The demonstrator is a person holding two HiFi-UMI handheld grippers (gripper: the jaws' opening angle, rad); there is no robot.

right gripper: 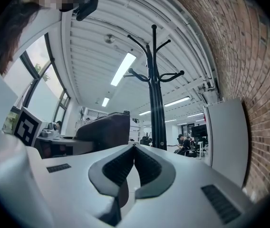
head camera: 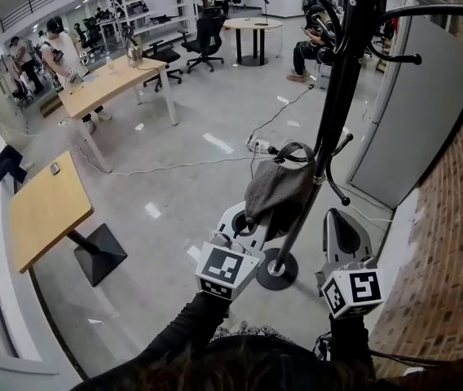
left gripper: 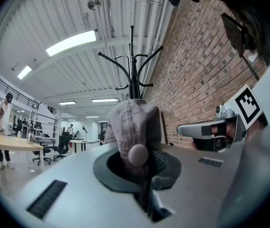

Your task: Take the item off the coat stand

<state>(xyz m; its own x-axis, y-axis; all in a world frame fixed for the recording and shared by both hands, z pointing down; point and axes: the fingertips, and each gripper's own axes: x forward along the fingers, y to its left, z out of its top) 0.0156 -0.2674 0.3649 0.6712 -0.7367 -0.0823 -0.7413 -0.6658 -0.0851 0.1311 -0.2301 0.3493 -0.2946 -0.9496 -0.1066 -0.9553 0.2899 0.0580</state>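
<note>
- Your left gripper has its jaws pressed together on the cap, pinching the fabric right by the round button on the crown.
- From the head view, the grey-brown cap sits just left of the coat stand, low on the pole and above the round base.
- The cap's back strap arches up beside the lower pegs. These views do not show you whether it is hooked over one.
- In your left gripper view the cap rises straight up from the jaws and hides the lower part of the stand, with the upper hooks spreading above it.
- Your right gripper is closed as well, pads meeting at the tips with nothing between them.
- It sits to the right of the stand's pole, near the base and apart from the cap.
- Both marker cubes, left and right, face up at you, and your dark sleeves reach in from the bottom edge.
- On your right runs a brick wall, with a grey panel leaning by it.
- Wooden tables stand well off to your left, and a power strip lies on the floor beyond the stand.
</note>
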